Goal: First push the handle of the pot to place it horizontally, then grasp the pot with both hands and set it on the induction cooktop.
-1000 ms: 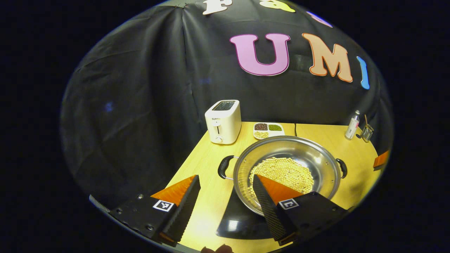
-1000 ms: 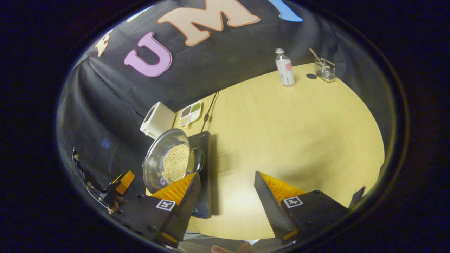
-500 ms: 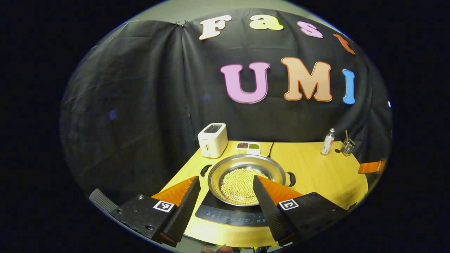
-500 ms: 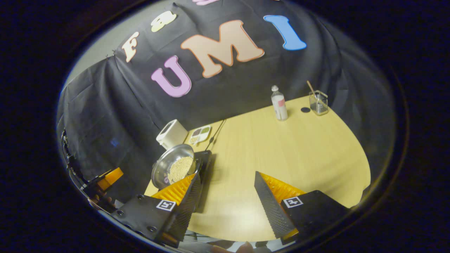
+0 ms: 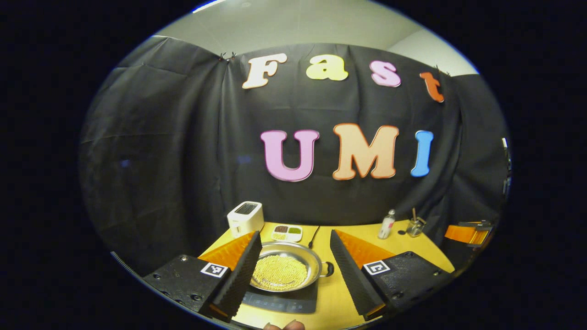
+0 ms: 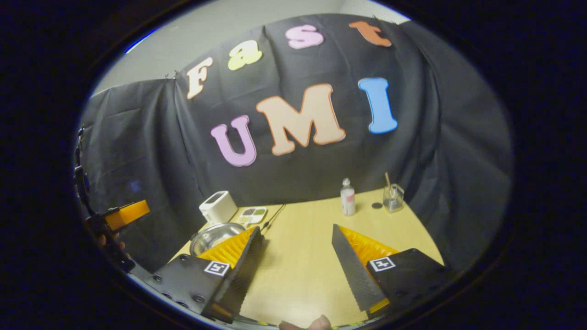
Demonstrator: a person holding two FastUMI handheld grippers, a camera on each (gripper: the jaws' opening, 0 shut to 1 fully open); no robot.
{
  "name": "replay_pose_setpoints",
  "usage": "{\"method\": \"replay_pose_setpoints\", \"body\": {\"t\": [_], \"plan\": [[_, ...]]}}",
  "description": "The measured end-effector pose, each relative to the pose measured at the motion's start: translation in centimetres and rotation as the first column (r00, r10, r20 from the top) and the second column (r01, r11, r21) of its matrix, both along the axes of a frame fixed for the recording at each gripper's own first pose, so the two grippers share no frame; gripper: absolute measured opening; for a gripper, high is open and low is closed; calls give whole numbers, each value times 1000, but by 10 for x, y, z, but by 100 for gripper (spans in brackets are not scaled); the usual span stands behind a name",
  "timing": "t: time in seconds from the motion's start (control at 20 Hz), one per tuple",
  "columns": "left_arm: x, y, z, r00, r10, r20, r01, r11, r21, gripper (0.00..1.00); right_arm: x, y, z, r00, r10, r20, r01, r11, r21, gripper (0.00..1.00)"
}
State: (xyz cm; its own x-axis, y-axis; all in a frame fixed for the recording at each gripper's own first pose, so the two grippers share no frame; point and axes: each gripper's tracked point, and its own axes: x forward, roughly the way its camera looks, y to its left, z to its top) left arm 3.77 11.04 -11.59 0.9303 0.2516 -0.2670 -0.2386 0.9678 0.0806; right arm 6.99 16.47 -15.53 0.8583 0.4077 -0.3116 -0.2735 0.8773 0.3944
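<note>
Pot (image 5: 284, 271) of pale beans sits on the induction cooktop (image 5: 293, 302), one side handle (image 5: 328, 268) level. Left gripper (image 5: 293, 256) held above the table's near edge, fingers spread, gripping nothing. Right gripper (image 6: 296, 250) likewise spread over bare table (image 6: 312, 238), well apart from pot

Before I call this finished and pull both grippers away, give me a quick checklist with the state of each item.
1. Pot sits on the cooktop: ok.
2. Pot handles lie horizontally: the right handle points sideways; the left one is behind a finger: cannot tell.
3. Left gripper open, nothing between its fingers: ok.
4. Right gripper open over bare table: ok.
5. Beans inside the pot, none seen spilled: ok.
6. Toaster, divided dish and bottle upright and apart from the pot: ok.
</note>
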Motion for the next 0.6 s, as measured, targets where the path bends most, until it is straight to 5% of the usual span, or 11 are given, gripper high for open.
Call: {"method": "replay_pose_setpoints", "body": {"t": [0.05,0.15,0.4,0.45,0.6], "plan": [[-3,-3,9,1000,-20,14,20,1000,7,92,-6,0,19,999,-16,42,16,1000,3,94],[-11,-6,37,996,-47,81,44,998,42,92,-17,-2,47,991,-36,126,39,999,-23,84],[-39,-21,44,981,-141,131,135,989,58,92,-61,-3,118,937,-116,329,134,990,-34,94],[-43,-23,44,978,-143,150,138,990,42,92,-71,-7,125,918,-123,377,154,987,-53,86],[-62,-19,45,981,-121,154,119,993,23,92,-93,-2,116,919,-79,385,145,979,-145,90]]}}
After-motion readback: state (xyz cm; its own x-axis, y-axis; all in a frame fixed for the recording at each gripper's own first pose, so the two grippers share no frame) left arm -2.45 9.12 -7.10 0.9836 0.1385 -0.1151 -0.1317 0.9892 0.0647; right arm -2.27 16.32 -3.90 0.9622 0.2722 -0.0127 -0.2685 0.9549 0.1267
